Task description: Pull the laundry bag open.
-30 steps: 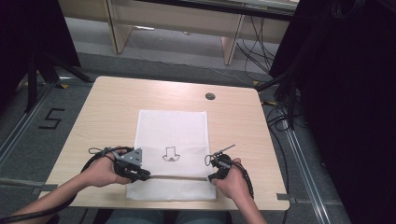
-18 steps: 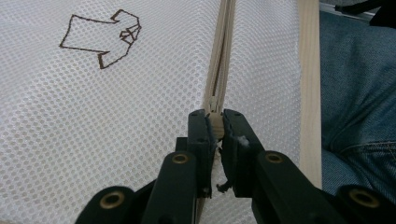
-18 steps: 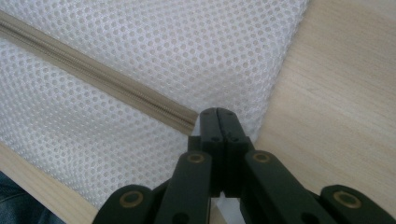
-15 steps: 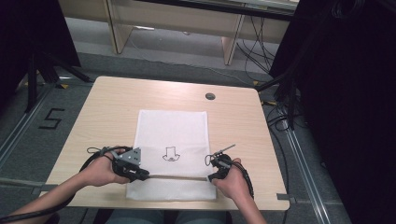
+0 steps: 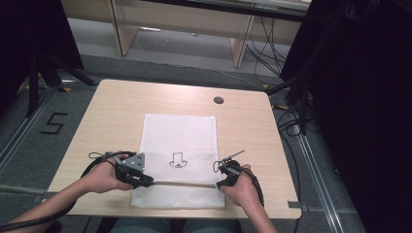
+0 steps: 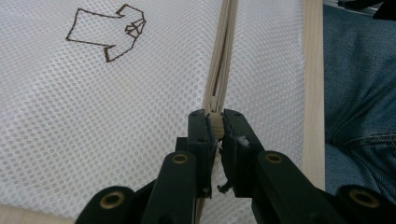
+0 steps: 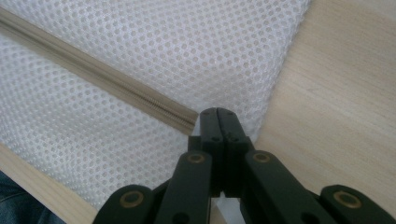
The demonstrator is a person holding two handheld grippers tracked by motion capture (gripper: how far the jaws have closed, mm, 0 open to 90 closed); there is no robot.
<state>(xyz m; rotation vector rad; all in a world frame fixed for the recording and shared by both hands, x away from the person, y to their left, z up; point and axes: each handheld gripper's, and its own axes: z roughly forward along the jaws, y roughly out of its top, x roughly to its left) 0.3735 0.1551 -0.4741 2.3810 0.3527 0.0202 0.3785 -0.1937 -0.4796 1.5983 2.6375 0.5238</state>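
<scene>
— How's the light on my table (image 5: 121, 111)?
— Even and soft from above, with faint shadows under my hands; the room's right side is nearly black.
— And up close?
— The mesh bag (image 6: 116, 116) is sharp and bright, no glare. My jaws near the lens go slightly soft.

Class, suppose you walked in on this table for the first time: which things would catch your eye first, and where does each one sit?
The white mesh bag lies flat at the middle of the wooden table, with a small brown shirt outline drawn on it. Near the bag's front edge runs a beige zipper. The left claw pinches the zipper's slider at one end, while the right claw is clamped on the mesh at the other end.
</scene>
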